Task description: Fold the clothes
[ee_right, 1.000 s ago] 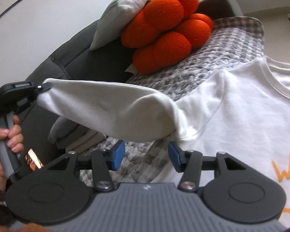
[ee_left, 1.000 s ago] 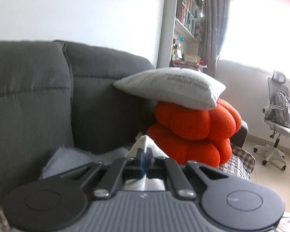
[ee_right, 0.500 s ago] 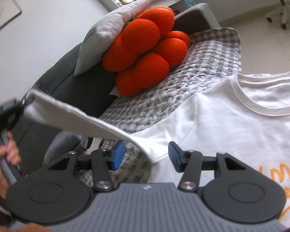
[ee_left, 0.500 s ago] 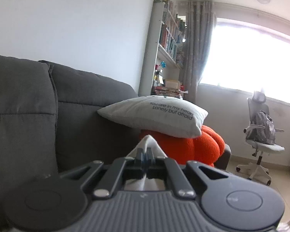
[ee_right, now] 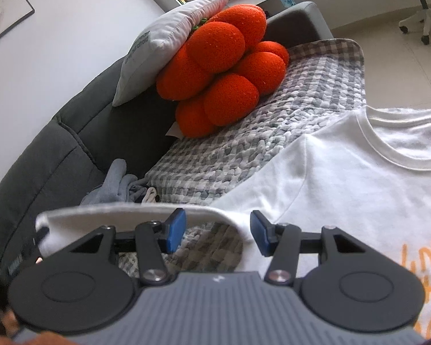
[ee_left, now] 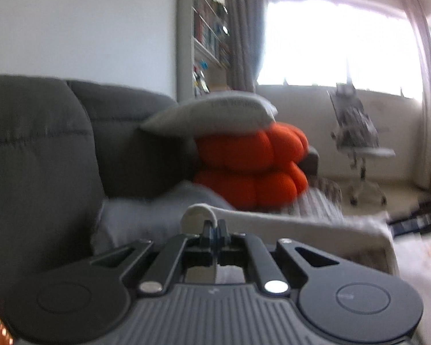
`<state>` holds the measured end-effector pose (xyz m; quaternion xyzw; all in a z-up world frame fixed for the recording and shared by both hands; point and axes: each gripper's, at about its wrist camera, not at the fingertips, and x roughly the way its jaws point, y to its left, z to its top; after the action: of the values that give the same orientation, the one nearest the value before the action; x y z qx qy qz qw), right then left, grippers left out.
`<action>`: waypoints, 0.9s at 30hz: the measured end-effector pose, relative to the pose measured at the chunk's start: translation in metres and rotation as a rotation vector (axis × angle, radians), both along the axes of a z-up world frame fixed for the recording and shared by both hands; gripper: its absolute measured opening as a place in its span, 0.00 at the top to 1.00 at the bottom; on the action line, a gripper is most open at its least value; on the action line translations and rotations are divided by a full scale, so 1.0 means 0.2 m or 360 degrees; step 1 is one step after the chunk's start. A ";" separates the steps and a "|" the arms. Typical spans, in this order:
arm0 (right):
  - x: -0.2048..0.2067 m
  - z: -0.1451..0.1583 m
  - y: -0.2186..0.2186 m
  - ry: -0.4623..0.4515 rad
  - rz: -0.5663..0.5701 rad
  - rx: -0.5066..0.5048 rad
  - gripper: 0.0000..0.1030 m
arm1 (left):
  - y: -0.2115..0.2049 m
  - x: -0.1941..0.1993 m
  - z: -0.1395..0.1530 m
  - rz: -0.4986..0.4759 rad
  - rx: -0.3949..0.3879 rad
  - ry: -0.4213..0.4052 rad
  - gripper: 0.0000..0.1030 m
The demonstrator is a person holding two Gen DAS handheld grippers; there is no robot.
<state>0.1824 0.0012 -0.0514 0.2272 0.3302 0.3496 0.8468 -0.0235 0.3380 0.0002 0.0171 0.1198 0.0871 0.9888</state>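
A soft white cotton T-shirt, with a ribbed round collar and orange lettering, lies flat on a nubby grey-and-white checked blanket over a dark grey fabric sofa. Its sleeve is stretched out as a flat band, the cuff pinched tight in the clenched left gripper. The right gripper hangs half open just above the blanket beside the shirt's shoulder, its blue pads grasping nothing. A lumpy, plush orange cushion sits beyond, under a smooth white pillow.

a home living room, it seems: grey sofa, orange cushion, bookshelf, curtained window.
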 end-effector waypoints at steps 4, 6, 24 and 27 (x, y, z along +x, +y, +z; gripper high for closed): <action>-0.01 0.02 0.04 -0.0012 0.0015 -0.0008 0.48 | -0.04 -0.07 -0.10 -0.0102 0.0060 0.0137 0.98; -0.02 0.03 0.08 -0.0024 0.0031 -0.0021 0.48 | -0.10 -0.10 -0.14 -0.0174 0.0128 0.0200 0.98; -0.10 0.13 0.52 -0.0176 0.0434 -0.0134 0.48 | -0.40 -0.27 -0.36 -0.0482 0.0609 0.0536 0.98; -0.05 0.18 0.62 -0.0153 0.0558 -0.0157 0.48 | -0.40 -0.27 -0.35 -0.0467 0.0586 0.0542 0.97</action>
<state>0.1715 0.1248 -0.0146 0.1075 0.3408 0.4856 0.7978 -0.0784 0.2580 -0.0704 0.2279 0.2626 -0.0407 0.9367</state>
